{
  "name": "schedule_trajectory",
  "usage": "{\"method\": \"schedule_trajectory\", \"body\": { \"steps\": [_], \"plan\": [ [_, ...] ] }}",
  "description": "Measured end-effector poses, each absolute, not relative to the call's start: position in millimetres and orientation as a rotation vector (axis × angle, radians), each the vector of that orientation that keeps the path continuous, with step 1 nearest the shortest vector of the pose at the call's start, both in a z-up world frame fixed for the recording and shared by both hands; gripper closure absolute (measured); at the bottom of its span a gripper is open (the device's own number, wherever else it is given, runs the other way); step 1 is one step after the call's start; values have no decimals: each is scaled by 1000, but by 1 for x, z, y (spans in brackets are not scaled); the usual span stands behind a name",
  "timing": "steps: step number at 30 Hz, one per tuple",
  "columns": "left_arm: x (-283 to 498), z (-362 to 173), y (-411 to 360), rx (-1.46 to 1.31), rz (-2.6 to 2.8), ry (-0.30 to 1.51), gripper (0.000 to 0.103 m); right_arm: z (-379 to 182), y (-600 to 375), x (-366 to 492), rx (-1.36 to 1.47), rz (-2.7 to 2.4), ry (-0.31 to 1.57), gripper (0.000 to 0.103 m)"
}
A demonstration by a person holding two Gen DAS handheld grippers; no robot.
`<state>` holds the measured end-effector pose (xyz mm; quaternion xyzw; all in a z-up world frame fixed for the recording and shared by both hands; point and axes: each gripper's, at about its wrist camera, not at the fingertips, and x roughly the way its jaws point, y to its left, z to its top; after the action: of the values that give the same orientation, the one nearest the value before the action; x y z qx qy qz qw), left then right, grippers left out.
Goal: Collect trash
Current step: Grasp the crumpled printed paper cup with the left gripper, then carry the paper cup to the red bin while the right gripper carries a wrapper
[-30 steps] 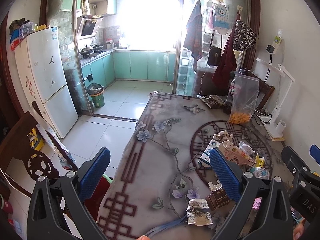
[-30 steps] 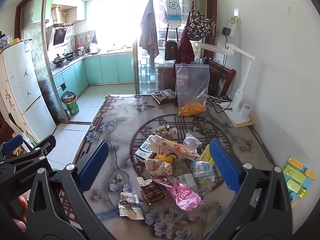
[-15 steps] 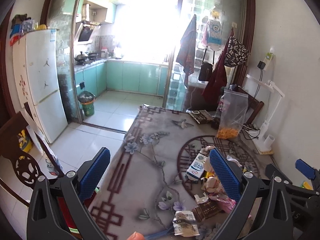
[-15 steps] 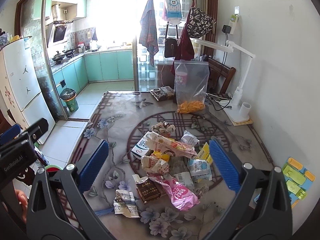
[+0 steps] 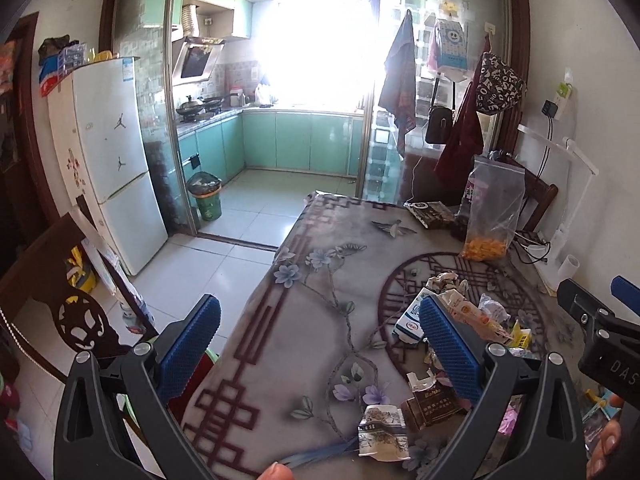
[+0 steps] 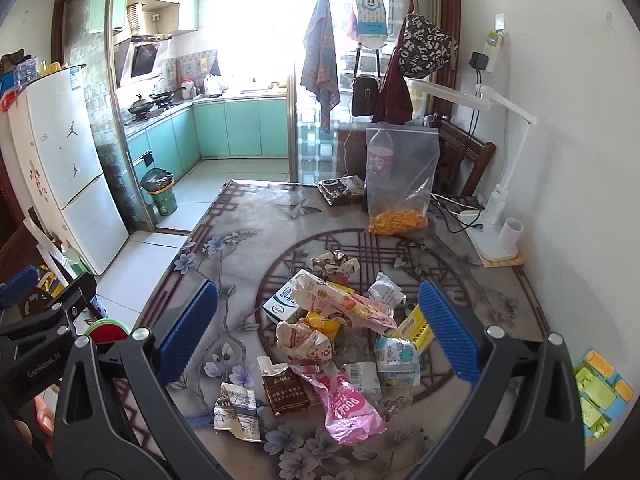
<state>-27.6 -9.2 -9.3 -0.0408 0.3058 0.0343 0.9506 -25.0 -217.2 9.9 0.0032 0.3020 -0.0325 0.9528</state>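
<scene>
**Grippers spread and empty above a table of litter**

Both grippers stand wide open with nothing between their blue pads. The right gripper [image 6: 318, 332] hovers over the trash pile [image 6: 344, 320], which lies inside the round pattern of the table [image 6: 248, 224]. The left gripper [image 5: 320, 346] hovers over the table's near left edge, its right pad just beside the pile [image 5: 472, 320].

Doing the step well, as a judgement: no piece is yet taken, so the task appears to be at its start. Loose outliers are the easiest first grasps: the crumpled patterned wrapper [image 6: 237, 410] and the brown cigarette pack [image 6: 285, 390] lie at the near edge, apart from the heap. Thin film such as the pink packet [image 6: 348, 408] will likely slide or fold, so the pads should close on a raised crease, not a flat face. A red bin with a green rim [image 6: 107, 330] shows below the table's left edge and seems the likely destination. The clear bag of orange snacks [image 6: 400, 184] and the white desk lamp [image 6: 496, 208] stand well apart at the far side.

Pose: each gripper is held level-to-downward, pointing along the table toward the kitchen; fingertips of the holding hands [image 5: 600, 452] show at the frame edges.
</scene>
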Motion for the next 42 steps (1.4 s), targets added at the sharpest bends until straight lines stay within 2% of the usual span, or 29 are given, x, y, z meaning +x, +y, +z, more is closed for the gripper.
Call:
{"method": "schedule_trajectory", "body": {
  "steps": [14, 18, 21, 24, 27, 29, 30, 34, 36, 37, 42],
  "plan": [
    [-29, -31, -30, -116, -54, 684, 8, 6, -234, -14, 7, 2, 618, 4],
    [-20, -77, -44, -55, -89, 803, 8, -4, -244, -11, 6, -8, 638, 4],
    [-7, -132, -57, -76, -172, 977, 8, -22, -258, -9, -8, -25, 673, 4],
    [4, -183, -64, -110, -188, 1110, 12, -48, -276, -8, -3, -24, 743, 4],
    [16, -223, -71, -122, -187, 1202, 24, -80, -290, -16, -32, -35, 825, 4],
    [20, -240, -78, -107, -200, 1245, 38, -97, -300, -24, -35, -46, 872, 4],
    [22, -247, -81, -93, -197, 1257, 39, -101, -307, -27, -20, -43, 884, 4],
    [20, -251, -86, -72, -188, 1228, 42, -105, -325, -35, 46, -7, 889, 5],
    [18, -249, -86, -65, -174, 1214, 43, -105, -328, -35, 64, 24, 891, 8],
    [17, -247, -84, -68, -170, 1205, 44, -106, -328, -33, 78, 51, 903, 14],
    [5, -201, -64, -71, -137, 1102, 44, -112, -315, -7, 123, 176, 961, 18]
  ]
}}
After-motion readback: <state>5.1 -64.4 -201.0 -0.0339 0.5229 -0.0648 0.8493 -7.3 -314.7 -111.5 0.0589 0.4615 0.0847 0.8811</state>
